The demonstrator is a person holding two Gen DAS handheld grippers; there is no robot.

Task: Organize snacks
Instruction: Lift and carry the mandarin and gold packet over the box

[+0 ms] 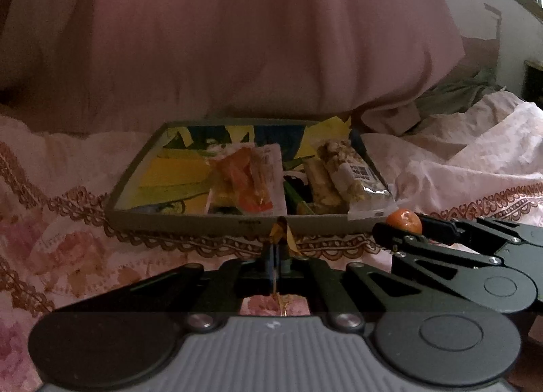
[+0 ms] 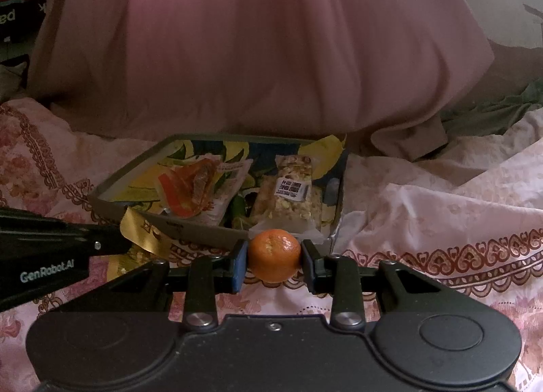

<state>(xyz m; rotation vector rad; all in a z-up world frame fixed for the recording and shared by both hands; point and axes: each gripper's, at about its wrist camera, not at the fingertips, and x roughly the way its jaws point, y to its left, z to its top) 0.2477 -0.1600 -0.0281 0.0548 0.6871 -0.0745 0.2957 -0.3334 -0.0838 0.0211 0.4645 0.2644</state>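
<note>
On the bedspread (image 2: 441,188), the shallow box (image 2: 163,219) already holds two snack packets, and just before its near edge the right gripper (image 2: 274,256) clamps a small orange (image 2: 275,254). The left gripper (image 1: 276,249) is pinched shut on a thin gold wrapper (image 1: 281,232), which could slide out. Only the right view shows the wrapper's broad gold face; the left sees it edge-on.

"GenRobot.AI" is printed in pale letters on the side of the left gripper (image 2: 124,239), at nine o'clock in the right wrist view. At ten o'clock in the same view, a dark box (image 2: 13,12) bears a partial word ending in "ed". The white label (image 2: 290,190) on the nut packet (image 2: 288,202) in the tray (image 2: 190,226) carries characters and a barcode, too small to read.
</note>
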